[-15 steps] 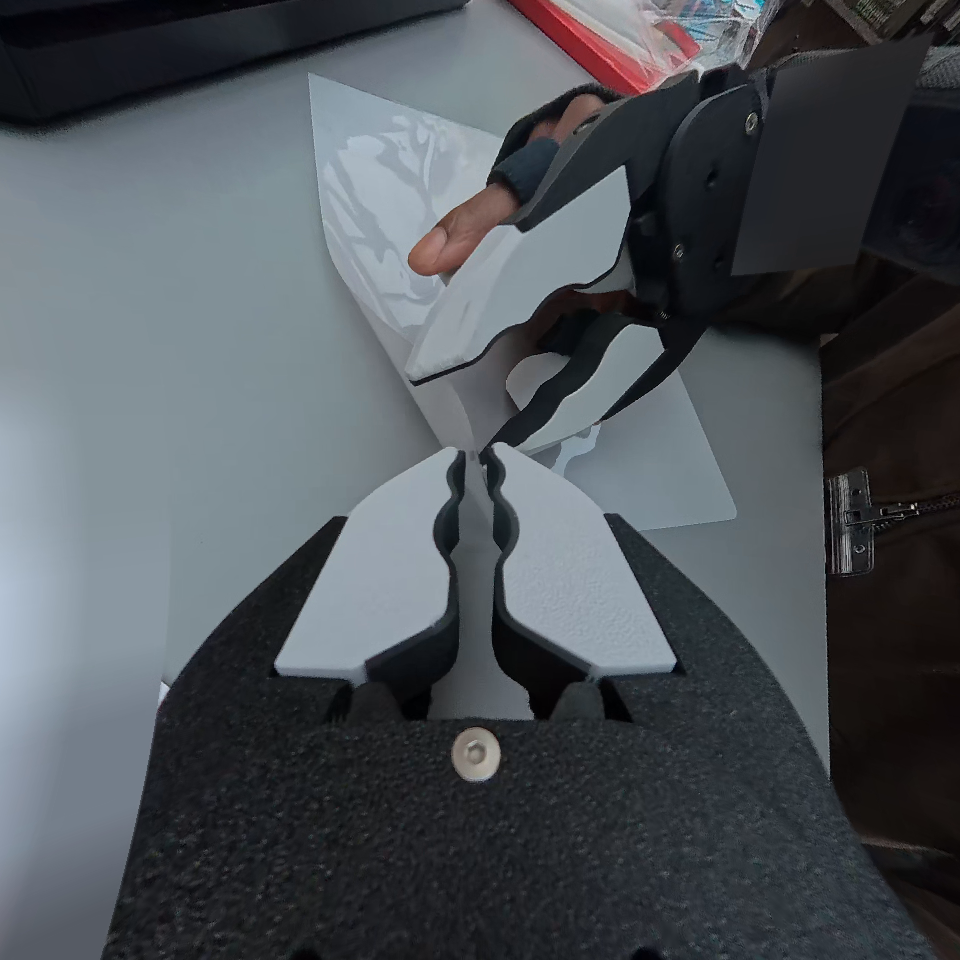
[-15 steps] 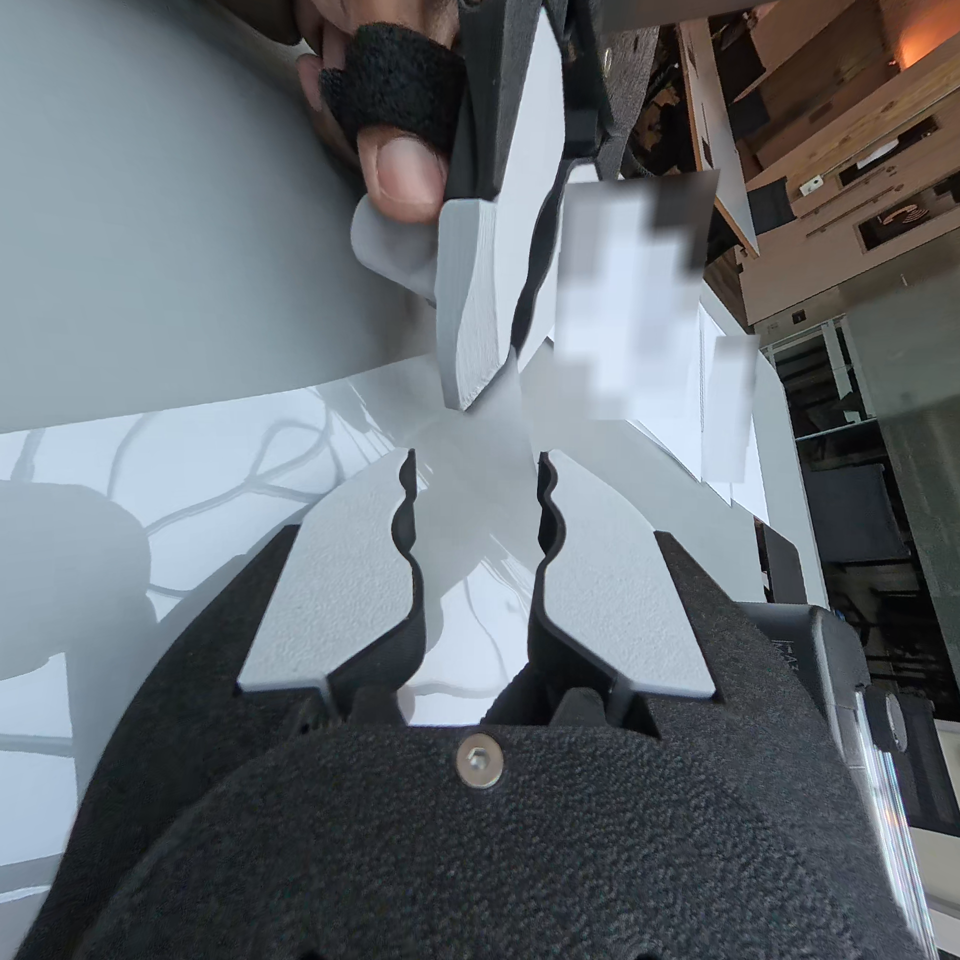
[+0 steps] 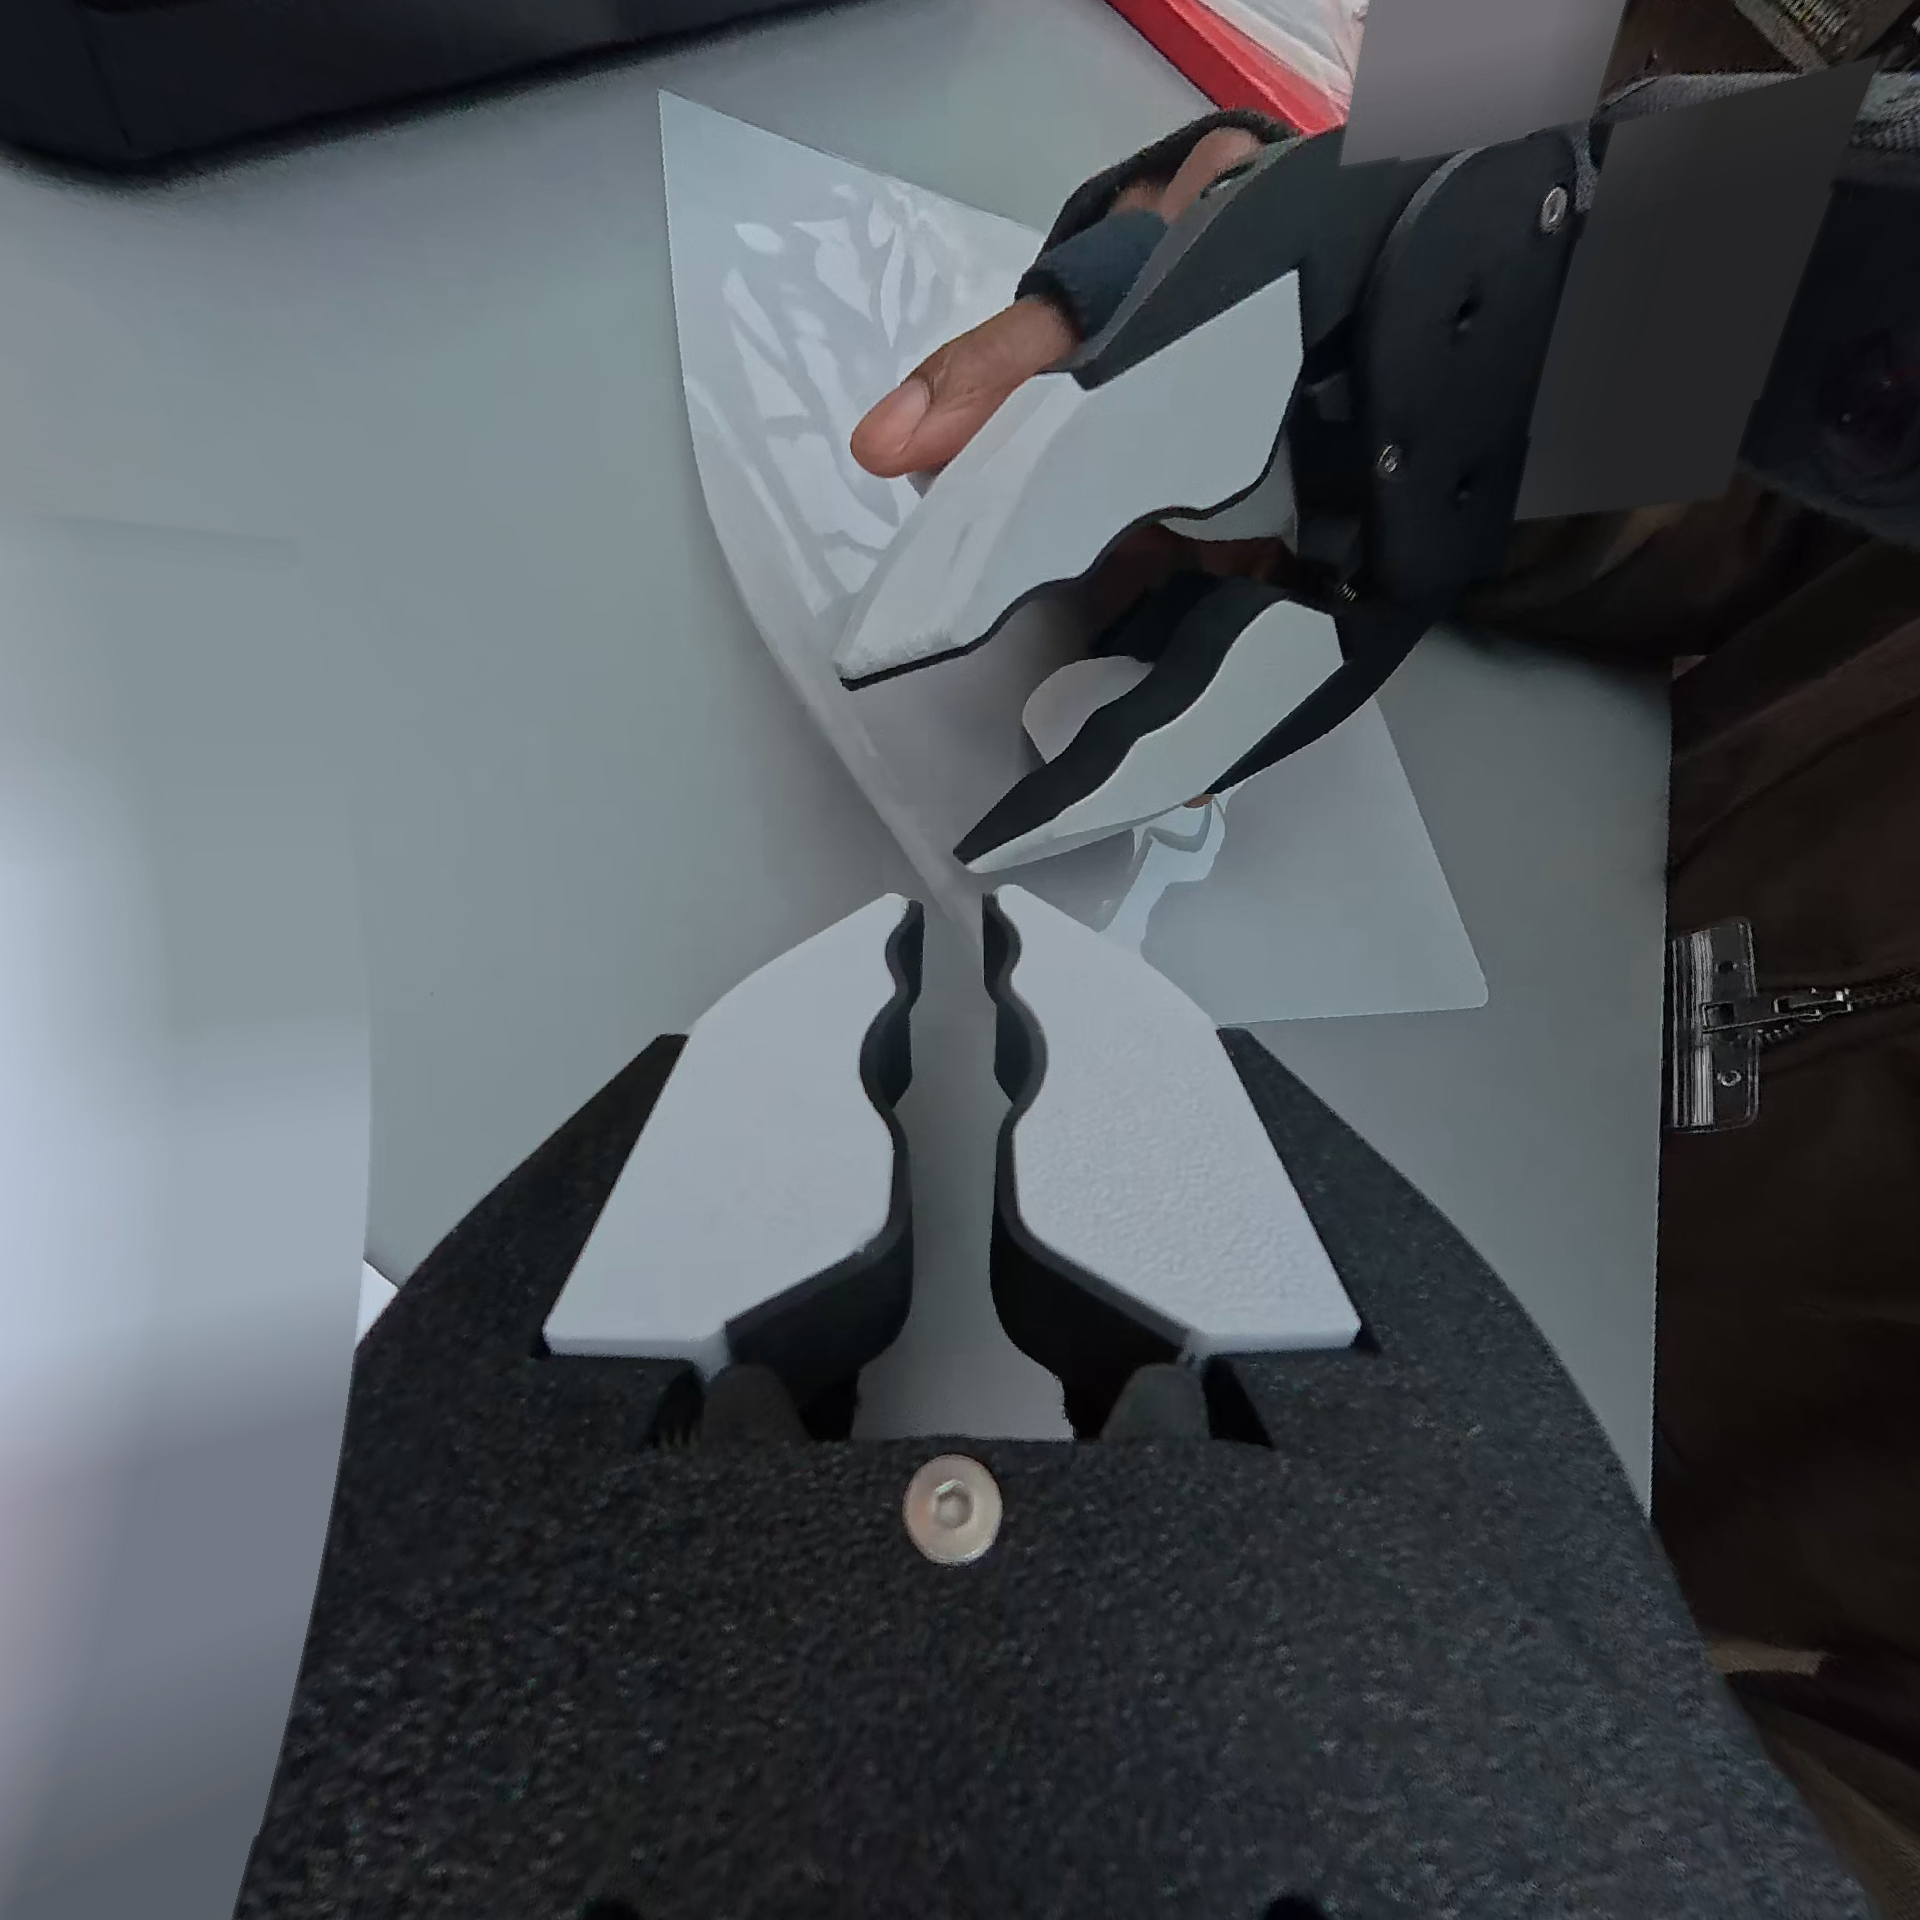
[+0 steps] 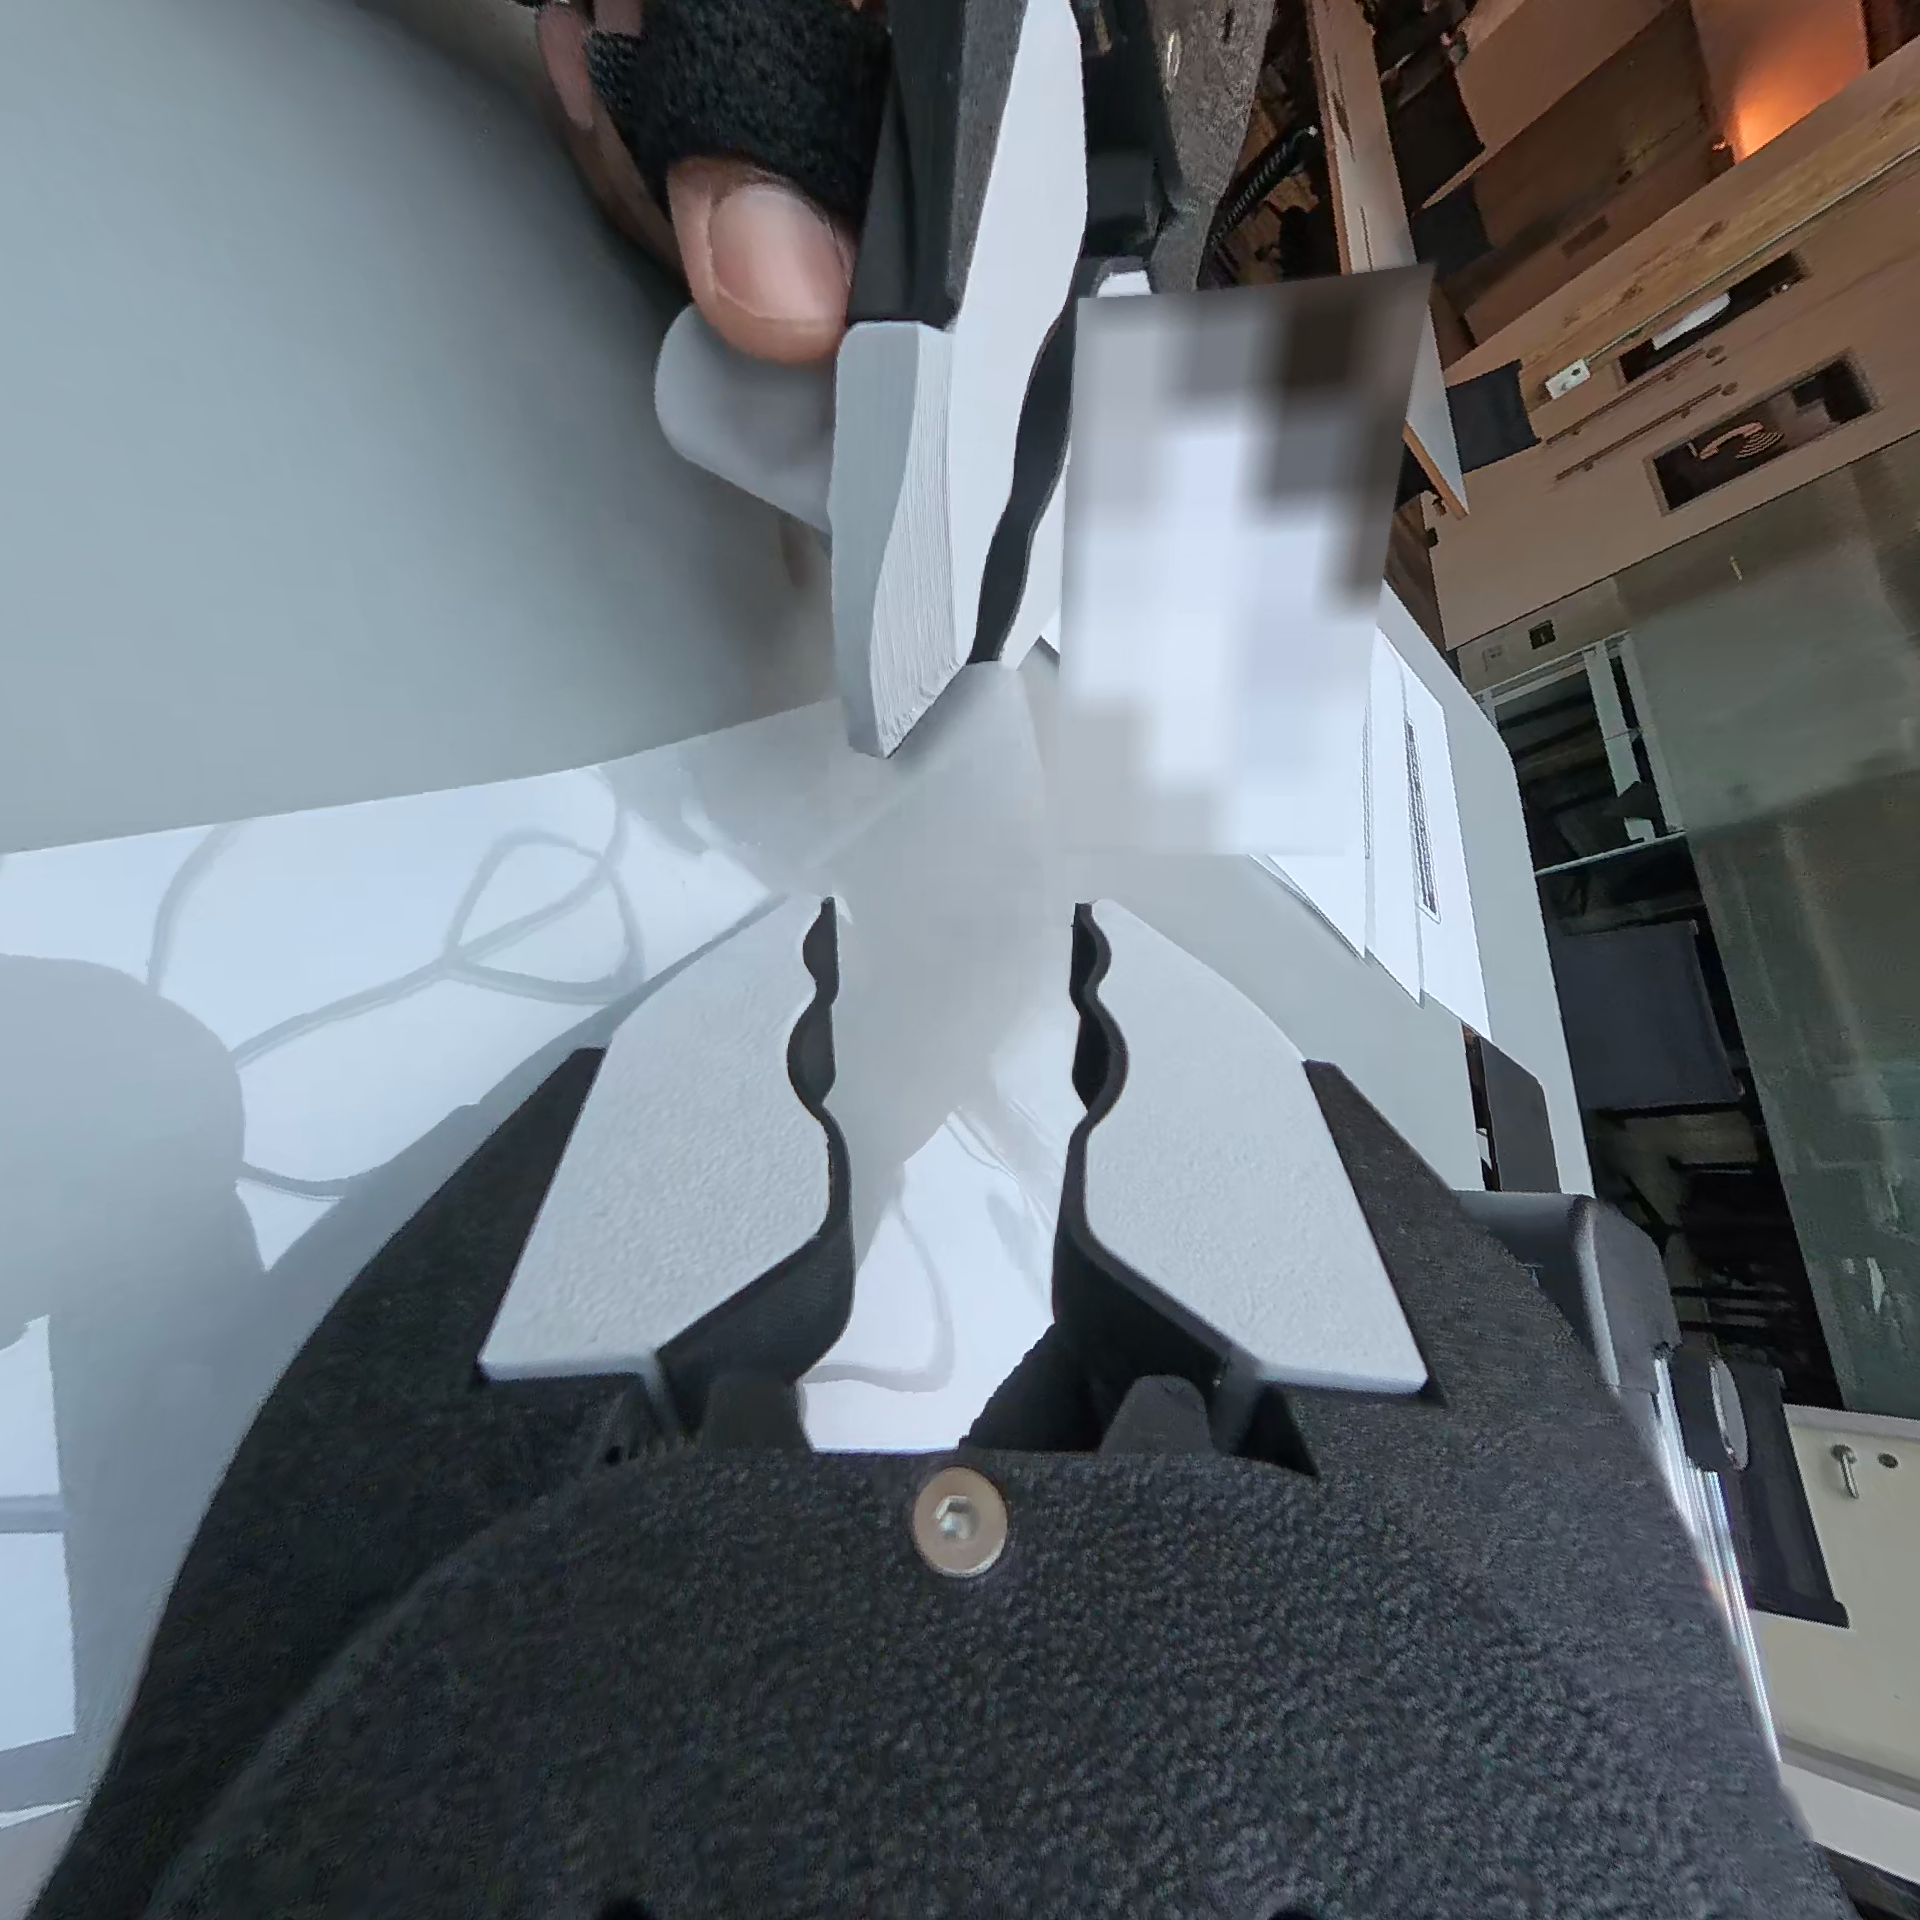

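The left tongs (image 3: 953,902) are squeezed almost shut, with only a thin crack between the tips. The lifted corner of a shiny grey sheet (image 3: 790,260) looks caught there. The rest of the sheet lies on the grey table (image 3: 312,520) and curls up from 12 o'clock toward those tips. The right tongs (image 4: 951,914) are partly open. In the right wrist view the raised, cloudy bit of the sheet stands between the two fingers with a gap on each side, so they hold nothing. In the left wrist view the right tongs come in from 2 o'clock, one finger above the sheet and one below, and a person's bare fingertip (image 3: 935,405) rests along the top one. A sheet this thin and slick probably slips easily, and a pinch at the very tips looks like a weak hold. A flat red thing (image 3: 1247,52) lies at 1 o'clock and a dark case (image 3: 312,62) at 11 o'clock. A jacket zip (image 3: 1808,1003) shows at 3 o'clock. White papers (image 4: 1403,831) at 2 o'clock in the right wrist view have print that is too small to read, and I see no brand names.
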{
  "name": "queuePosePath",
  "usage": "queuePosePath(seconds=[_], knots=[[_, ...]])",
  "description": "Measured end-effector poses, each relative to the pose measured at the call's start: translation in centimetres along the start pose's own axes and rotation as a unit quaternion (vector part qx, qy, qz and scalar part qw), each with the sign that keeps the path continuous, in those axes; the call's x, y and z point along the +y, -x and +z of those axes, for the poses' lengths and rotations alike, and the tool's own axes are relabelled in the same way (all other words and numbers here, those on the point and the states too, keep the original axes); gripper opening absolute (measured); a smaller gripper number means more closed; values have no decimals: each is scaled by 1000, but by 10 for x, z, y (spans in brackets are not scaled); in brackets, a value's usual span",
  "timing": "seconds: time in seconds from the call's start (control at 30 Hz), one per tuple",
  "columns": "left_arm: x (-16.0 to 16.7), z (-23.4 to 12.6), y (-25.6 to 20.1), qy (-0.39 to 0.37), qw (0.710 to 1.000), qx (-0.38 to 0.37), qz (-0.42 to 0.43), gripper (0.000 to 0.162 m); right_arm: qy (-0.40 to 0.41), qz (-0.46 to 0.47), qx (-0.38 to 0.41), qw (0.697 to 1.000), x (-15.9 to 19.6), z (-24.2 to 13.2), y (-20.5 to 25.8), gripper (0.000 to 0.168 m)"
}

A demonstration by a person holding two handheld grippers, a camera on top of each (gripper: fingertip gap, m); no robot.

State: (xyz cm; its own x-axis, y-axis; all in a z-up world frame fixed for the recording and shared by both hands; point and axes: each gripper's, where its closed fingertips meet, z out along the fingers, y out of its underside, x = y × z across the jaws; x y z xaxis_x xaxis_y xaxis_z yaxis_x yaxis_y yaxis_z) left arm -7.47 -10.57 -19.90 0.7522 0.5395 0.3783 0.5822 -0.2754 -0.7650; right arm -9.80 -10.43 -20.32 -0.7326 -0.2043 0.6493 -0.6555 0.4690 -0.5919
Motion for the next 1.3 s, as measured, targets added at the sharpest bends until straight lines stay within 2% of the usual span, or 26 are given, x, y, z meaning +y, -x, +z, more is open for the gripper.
queuePosePath(seconds=[0.17,0.43,0.73,1.3], knots=[[0,0,-1,1,1000,-1,5,10,-16,-23,13,1000,-11,-3,-3,44],[-3,2,-6,-3,1000,5,23,7,-18,-22,-24,999,-20,1,-1,57],[-2,5,-8,0,1000,9,30,5,-14,-30,-42,999,-20,4,9,54],[-3,4,-5,-1,999,1,35,5,-31,-36,-22,999,-19,0,11,47]])
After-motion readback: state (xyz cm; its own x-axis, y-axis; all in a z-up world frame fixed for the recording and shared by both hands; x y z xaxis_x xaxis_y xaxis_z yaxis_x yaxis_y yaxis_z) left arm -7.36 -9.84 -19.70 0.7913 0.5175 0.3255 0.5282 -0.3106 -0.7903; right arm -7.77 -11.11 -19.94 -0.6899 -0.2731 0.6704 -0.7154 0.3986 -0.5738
